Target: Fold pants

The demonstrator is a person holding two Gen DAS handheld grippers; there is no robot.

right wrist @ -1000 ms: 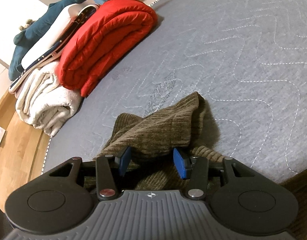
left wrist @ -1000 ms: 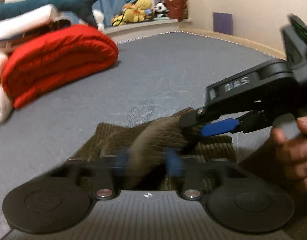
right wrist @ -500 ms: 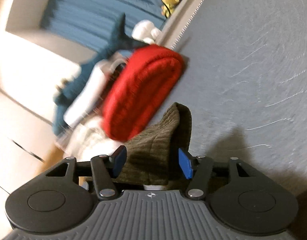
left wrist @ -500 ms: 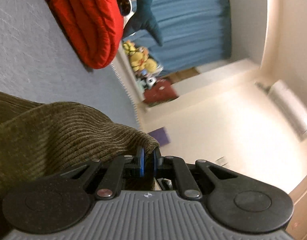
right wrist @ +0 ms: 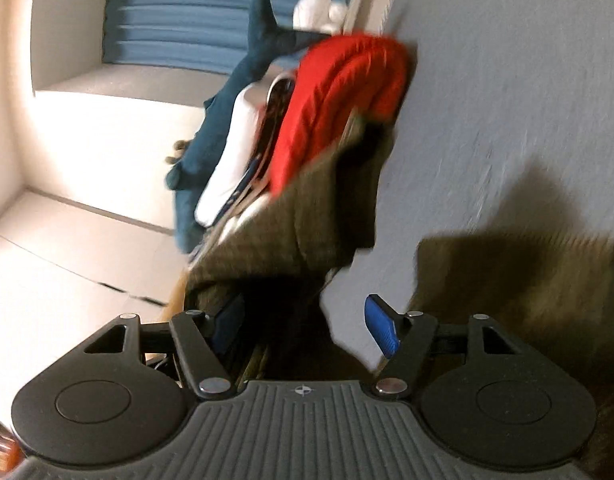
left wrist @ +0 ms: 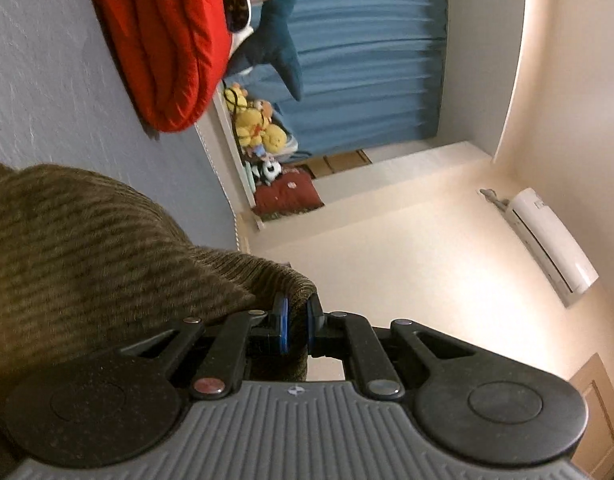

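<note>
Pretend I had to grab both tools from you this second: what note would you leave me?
Left hand-held gripper: shut on an edge of the olive pants, holding it up above the grey mattress.
Right hand-held gripper: jaws wide apart, with pants fabric bunched between them; the view is blurred, so a firm hold is unclear.
Done: pants are picked up.
Left: no neat fold shows yet. Probably spread them flat, then fold, clear of the red blanket.
</note>
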